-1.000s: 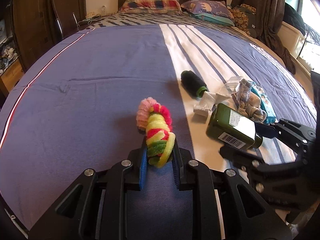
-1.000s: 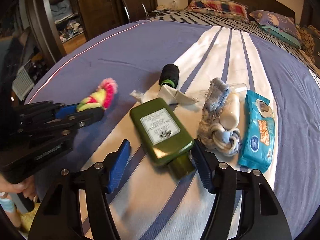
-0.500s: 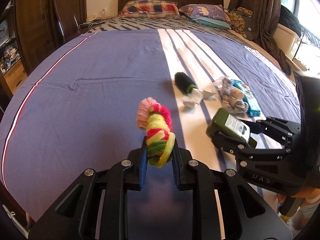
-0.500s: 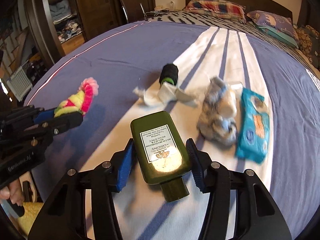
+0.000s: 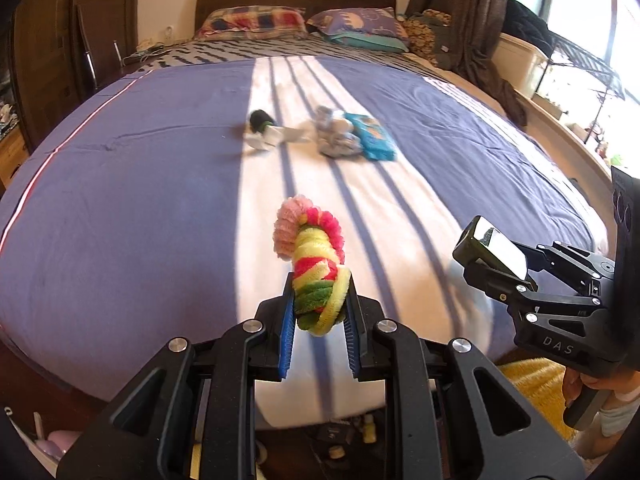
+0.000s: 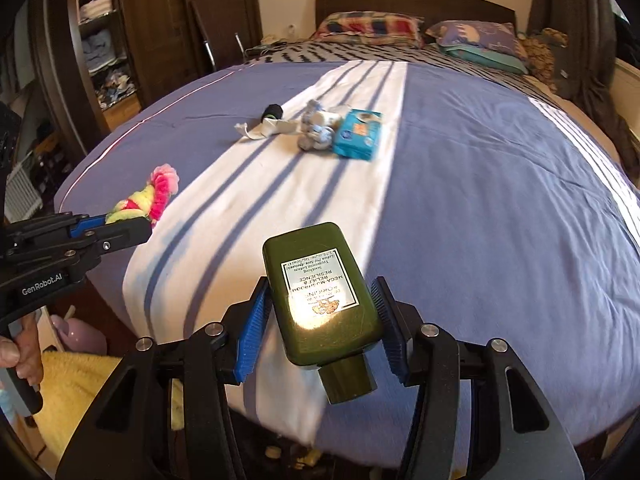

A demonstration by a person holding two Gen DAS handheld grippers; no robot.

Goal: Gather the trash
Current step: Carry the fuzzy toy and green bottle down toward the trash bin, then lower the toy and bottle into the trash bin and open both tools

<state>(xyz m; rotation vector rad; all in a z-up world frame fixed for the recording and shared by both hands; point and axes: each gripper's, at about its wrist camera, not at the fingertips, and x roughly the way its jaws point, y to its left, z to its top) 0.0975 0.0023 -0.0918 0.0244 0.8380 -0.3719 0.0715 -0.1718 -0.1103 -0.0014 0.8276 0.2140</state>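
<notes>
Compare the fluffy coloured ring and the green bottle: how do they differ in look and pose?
The fluffy ring is soft, looped and many-coloured; the green bottle is hard, flat-sided, one colour, with a white label. The ring stands up from the left claw; the bottle lies cap-first in the right claw. Both are gripped, above the bed.

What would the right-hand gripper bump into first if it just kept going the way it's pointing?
Probably the striped bedspread, just past the green bottle it carries. The blue packet lies farther along, slightly left, though depth is uncertain.
</notes>
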